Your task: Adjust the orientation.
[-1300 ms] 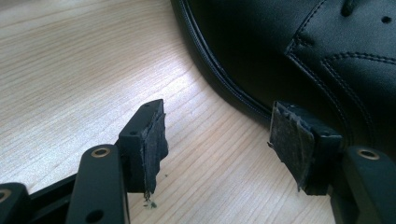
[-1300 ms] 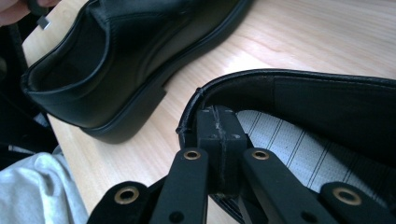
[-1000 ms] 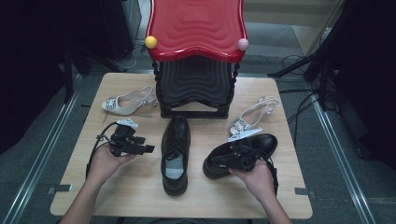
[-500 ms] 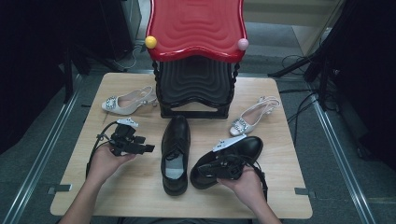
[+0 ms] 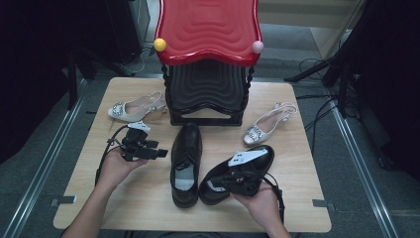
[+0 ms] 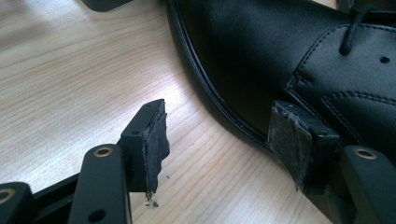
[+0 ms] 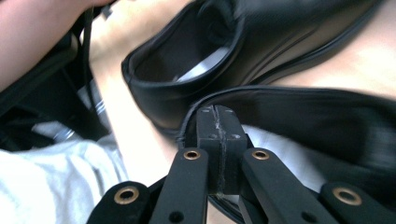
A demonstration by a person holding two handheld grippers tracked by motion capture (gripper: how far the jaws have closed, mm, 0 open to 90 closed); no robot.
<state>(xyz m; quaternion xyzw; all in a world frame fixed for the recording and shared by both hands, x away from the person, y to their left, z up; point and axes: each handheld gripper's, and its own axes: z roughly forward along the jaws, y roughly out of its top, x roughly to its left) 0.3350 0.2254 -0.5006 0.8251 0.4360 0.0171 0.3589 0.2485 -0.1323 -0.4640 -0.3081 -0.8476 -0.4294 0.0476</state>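
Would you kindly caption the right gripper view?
Right gripper clamps the collar of a black leather shoe beside its mate.

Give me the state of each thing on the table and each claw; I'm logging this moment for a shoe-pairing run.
Left claw: open, beside the centre shoe's toe.
Right claw: shut on the right black shoe's collar.
Right black shoe: gripped, angled toward its mate.
Centre black shoe: flat on the table, toe toward the rack.
Two silver heels: lying either side of the rack.
Rack: upright, shelves bare.
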